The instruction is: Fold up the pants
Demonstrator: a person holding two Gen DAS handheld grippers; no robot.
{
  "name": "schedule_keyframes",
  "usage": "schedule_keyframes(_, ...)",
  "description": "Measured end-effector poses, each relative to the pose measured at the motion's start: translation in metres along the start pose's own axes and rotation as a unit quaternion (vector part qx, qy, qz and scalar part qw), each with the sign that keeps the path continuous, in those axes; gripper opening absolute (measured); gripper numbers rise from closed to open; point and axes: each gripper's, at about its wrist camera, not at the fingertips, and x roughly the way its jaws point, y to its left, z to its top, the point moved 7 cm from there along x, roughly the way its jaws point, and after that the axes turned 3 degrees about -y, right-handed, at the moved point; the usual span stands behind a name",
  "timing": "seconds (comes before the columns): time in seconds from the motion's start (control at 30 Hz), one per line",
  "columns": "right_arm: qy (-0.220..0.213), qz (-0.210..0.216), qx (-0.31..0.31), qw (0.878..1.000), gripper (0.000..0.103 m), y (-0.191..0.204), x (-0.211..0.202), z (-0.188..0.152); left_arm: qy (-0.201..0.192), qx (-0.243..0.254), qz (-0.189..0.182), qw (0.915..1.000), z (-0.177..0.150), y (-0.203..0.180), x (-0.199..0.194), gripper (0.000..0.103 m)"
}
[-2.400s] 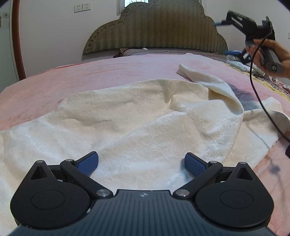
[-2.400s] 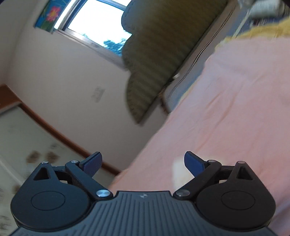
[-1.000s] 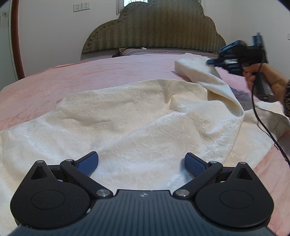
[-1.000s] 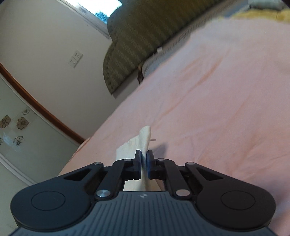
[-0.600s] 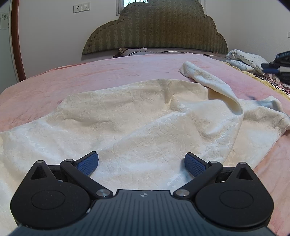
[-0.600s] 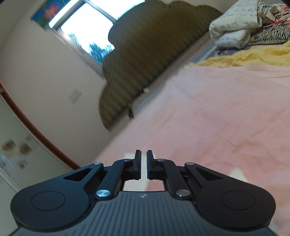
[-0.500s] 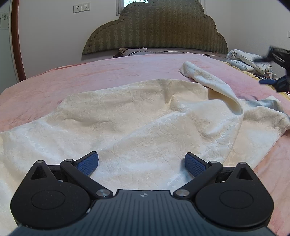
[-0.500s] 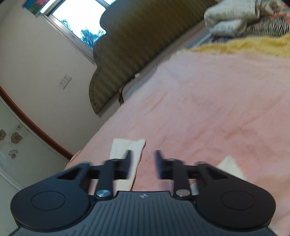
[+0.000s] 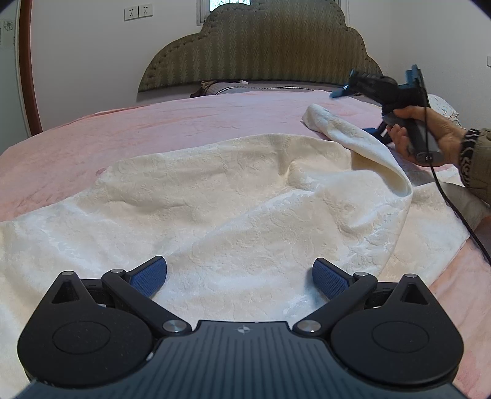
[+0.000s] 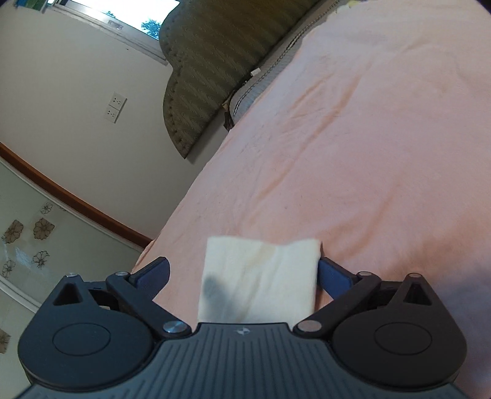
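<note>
Cream textured pants (image 9: pixel 214 196) lie rumpled across a pink bed (image 9: pixel 153 122). My left gripper (image 9: pixel 239 276) is open just above the near part of the cloth. One pant leg (image 9: pixel 353 135) runs up to the far right and ends in a raised cuff. My right gripper (image 9: pixel 359 104) is there, held in a hand, its fingers open around that leg end. In the right wrist view the cuff (image 10: pixel 260 276) lies between the open fingers of the right gripper (image 10: pixel 242 273), close to the right finger.
A padded olive headboard (image 9: pixel 260 46) stands at the far end of the bed. A wall with sockets (image 9: pixel 138 12) is behind it. A black cable (image 9: pixel 454 208) hangs from the right gripper over the cloth's right edge.
The right gripper was shut on the cuff, let go and swung away, then opened wide and came back so that the cuff lies between its fingers. The left gripper has not moved.
</note>
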Motion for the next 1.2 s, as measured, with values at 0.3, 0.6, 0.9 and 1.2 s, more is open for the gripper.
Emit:
schedule_keyframes(0.3,-0.074,-0.040,-0.044,0.996,0.008,0.003,-0.041,0.001,-0.001,-0.001,-0.001,1.0000,0.000,0.000,0.000,0.103)
schedule_keyframes(0.6,-0.194,-0.019,-0.048,0.980,0.007,0.006,-0.229,0.013,-0.042,0.032,-0.027,0.9982,0.016,-0.028,-0.026,0.102)
schedule_keyframes(0.9,-0.204,-0.032,-0.002,0.978,0.008,-0.024,-0.298,-0.014,-0.105,0.233,-0.096,0.9621,0.036,-0.147,-0.035,0.102)
schedule_keyframes(1.2,-0.206,0.018,0.023,0.978,0.007,-0.015,-0.296,-0.009,-0.109,0.324,-0.097,0.9347,0.018,-0.220,0.003,0.076)
